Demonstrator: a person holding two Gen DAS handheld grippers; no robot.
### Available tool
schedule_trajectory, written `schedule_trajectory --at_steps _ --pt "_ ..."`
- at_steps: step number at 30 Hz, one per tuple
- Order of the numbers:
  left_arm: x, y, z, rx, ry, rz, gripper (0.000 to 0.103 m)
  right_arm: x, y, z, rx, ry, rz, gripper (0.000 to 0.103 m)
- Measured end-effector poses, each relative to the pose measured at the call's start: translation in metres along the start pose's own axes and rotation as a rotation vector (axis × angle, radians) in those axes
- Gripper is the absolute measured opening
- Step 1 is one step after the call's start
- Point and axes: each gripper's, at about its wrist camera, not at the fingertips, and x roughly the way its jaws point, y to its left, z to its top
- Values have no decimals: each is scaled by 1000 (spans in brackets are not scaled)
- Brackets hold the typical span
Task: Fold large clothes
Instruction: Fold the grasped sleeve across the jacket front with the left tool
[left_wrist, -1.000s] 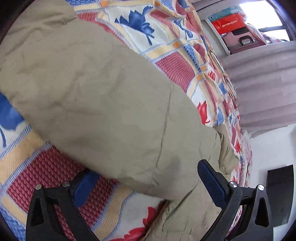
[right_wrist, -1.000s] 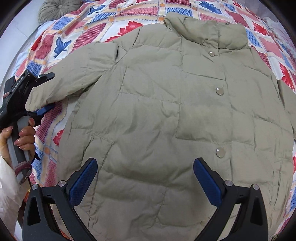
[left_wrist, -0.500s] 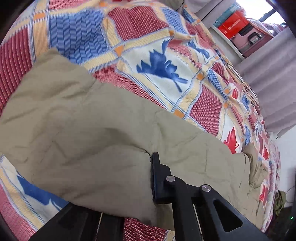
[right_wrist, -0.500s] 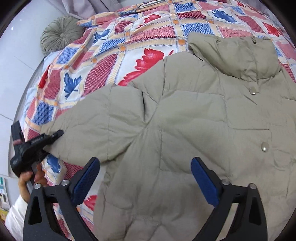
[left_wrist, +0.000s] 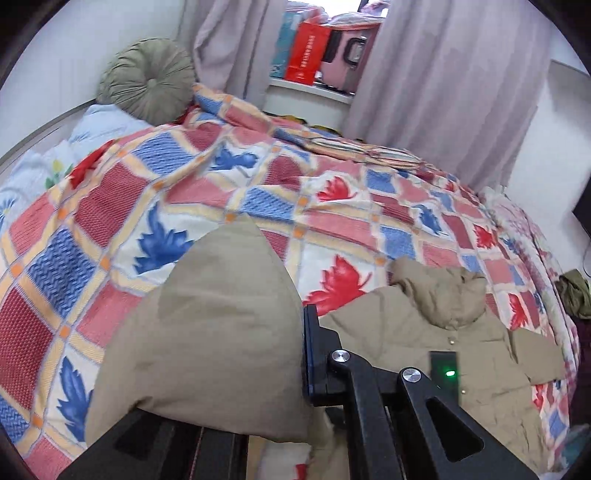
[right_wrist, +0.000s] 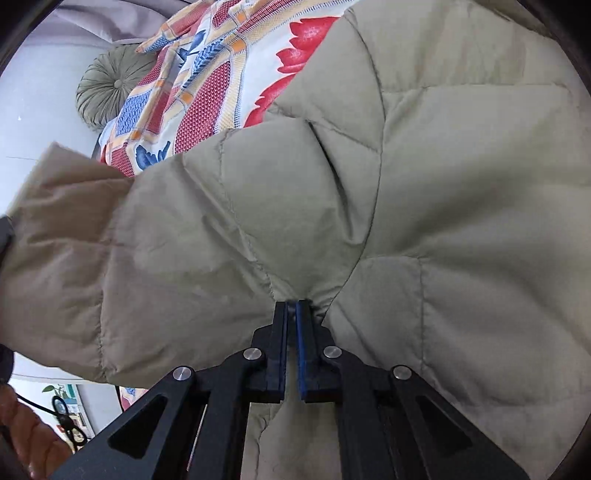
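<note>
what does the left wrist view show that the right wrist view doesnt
Only the left wrist view: the jacket's collar, its snap buttons, the curtains and the red box on the sill behind them. Only the right wrist view: the right gripper shut on a pinch of jacket near the armpit, and a hand at the lower left. Both share: the khaki padded jacket, its lifted sleeve, the patchwork quilt and the round green cushion.
</note>
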Motion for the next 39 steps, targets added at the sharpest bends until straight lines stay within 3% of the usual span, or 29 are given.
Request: schedule_trajectory --at_steps 3,7,13,17,20,21,22,24,26,28,30,31,32,33,34,36,39 --pt "13 -58 4 77 4 -67 9 -13 -4 -3 23 22 52 5" --pt "41 -132 -8 174 55 -119 9 -71 -33 -22 85 -37 71 5" --pt "112 -218 -75 370 209 -54 9 -167 -101 -59 182 -155 -92 5" --pt "154 -240 -124 457 327 34 9 -195 -128 -70 185 -164 -186 5" --pt "157 -240 -145 501 318 65 10 -201 -142 -68 213 -166 -192 5" --pt "153 -240 -147 506 315 59 22 -203 -146 -67 215 -169 -192 5" --pt "149 -239 -149 500 326 39 56 -203 -145 -65 215 -171 -194 5" --pt "135 -236 -149 474 309 13 98 -206 -157 -58 204 -172 -204 6" --pt "122 -234 -146 478 282 11 98 -211 -156 -55 179 -173 -222 6" --pt "111 -227 -141 470 303 21 98 -219 -150 -57 130 -179 -248 6" --pt "92 -207 -135 400 298 11 98 -230 -142 -64 65 -184 -280 7" --pt "87 -193 -126 362 289 15 98 -229 -129 -57 15 -186 -303 15" --pt "79 -179 -121 322 281 14 98 -232 -121 -56 -28 -191 -321 38" --pt "73 -162 -115 270 271 9 98 -232 -108 -53 -82 -201 -345 55" --pt "67 -141 -109 205 266 15 98 -229 -91 -47 -146 -220 -368 81" --pt "62 -103 -102 91 276 22 98 -220 -57 -39 -286 -248 -407 83" --pt "63 -54 -101 -21 304 76 98 -187 -4 -27 -494 -258 -539 83"
